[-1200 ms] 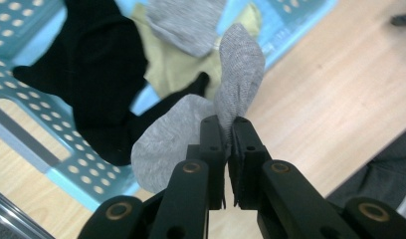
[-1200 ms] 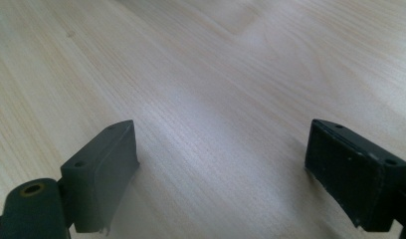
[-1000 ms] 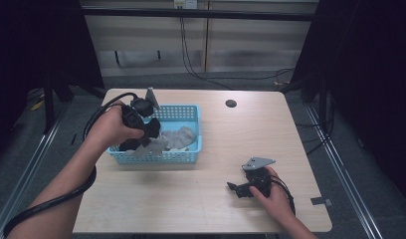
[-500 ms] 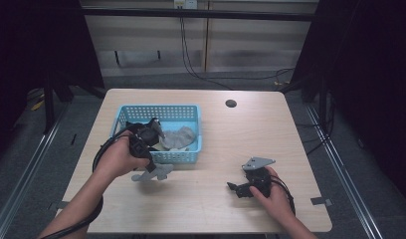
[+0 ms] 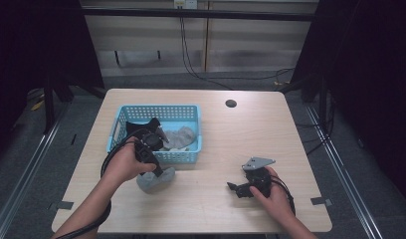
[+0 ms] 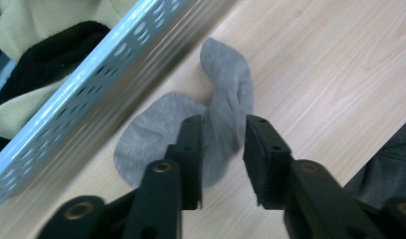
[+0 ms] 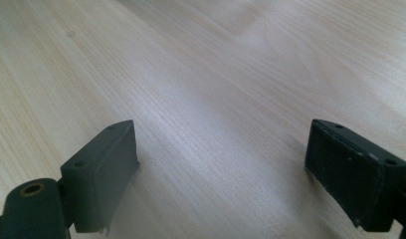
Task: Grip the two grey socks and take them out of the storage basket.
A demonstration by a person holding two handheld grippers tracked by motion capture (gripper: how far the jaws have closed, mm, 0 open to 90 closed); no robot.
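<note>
Left gripper (image 6: 218,144): jaws just been opening; pads now slack either side of the grey sock (image 6: 191,134), a fold between them, not pinched
Grey sock: lies on the table (image 5: 231,129), just beside the blue basket's (image 5: 156,110) near wall
Right gripper (image 5: 236,188): jaws spread wide, nothing between; low over bare wood

The pale wooden table (image 5: 290,134) carries a light blue perforated basket (image 5: 141,113) on its left half. Inside the basket lie 1 black garment (image 5: 144,124) toward its left and grey-beige cloths (image 5: 183,137) to the right. A dark round hole (image 5: 231,103) sits right of the basket.
</note>
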